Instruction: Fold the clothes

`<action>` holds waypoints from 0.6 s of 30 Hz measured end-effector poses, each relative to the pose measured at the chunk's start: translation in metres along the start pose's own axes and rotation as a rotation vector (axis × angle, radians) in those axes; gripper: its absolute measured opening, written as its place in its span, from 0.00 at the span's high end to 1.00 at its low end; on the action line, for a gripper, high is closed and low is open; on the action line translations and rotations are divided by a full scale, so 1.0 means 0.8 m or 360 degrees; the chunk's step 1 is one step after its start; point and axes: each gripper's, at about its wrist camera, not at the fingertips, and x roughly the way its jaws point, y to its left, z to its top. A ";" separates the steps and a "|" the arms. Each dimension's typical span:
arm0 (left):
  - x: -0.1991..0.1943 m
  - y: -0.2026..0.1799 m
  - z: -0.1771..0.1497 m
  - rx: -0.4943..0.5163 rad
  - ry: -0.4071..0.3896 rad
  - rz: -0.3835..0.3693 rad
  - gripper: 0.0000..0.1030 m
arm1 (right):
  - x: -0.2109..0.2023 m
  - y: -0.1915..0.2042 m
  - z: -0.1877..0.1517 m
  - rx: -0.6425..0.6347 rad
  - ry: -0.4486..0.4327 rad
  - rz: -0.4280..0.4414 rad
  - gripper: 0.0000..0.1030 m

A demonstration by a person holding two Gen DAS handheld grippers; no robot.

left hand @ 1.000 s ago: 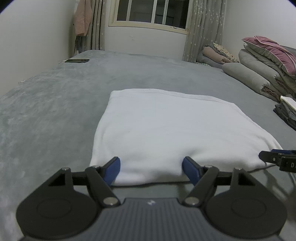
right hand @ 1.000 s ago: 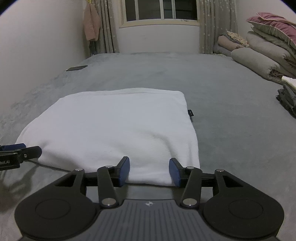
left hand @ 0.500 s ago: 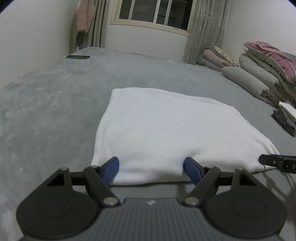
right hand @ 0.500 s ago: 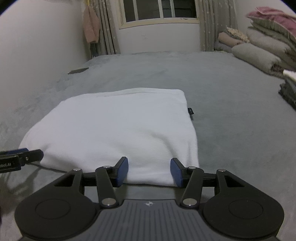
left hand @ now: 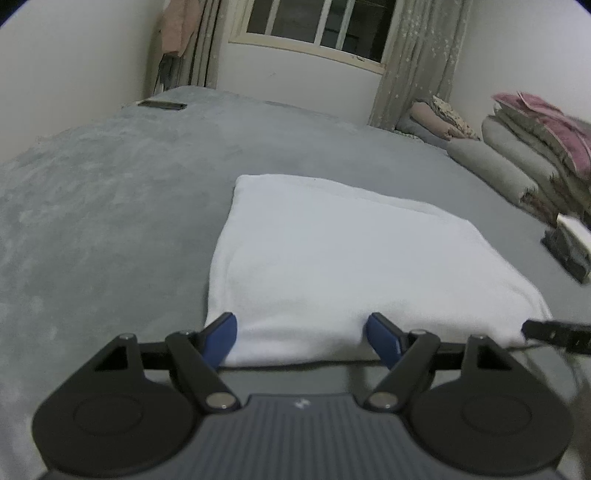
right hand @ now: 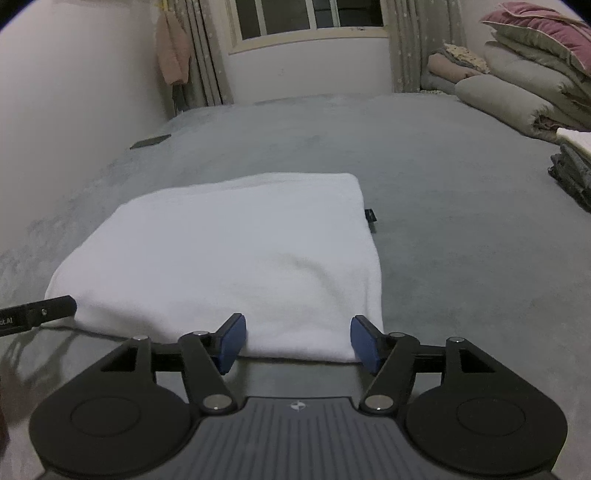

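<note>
On the grey bed (left hand: 110, 206), each hand-held gripper, left (left hand: 301, 338) and right (right hand: 297, 341), stands wide at the folded white cloth's (left hand: 351, 258) near edge, the right's jaws having just been opening.

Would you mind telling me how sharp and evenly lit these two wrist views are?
Left wrist view: dim, cool light, soft blur on the white garment, fisheye bending the window. Right wrist view: similarly dim, a little crisper, faint shadows on the bed at lower left.
</note>
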 end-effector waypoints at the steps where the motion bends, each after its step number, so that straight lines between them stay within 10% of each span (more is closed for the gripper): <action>1: 0.000 -0.002 -0.001 0.0018 -0.0001 0.0011 0.25 | -0.001 0.000 0.001 0.0001 0.0001 0.0000 0.39; 18: -0.001 0.004 -0.004 0.0027 0.0008 0.0003 0.23 | 0.002 -0.005 -0.004 0.0034 -0.0002 0.0028 0.36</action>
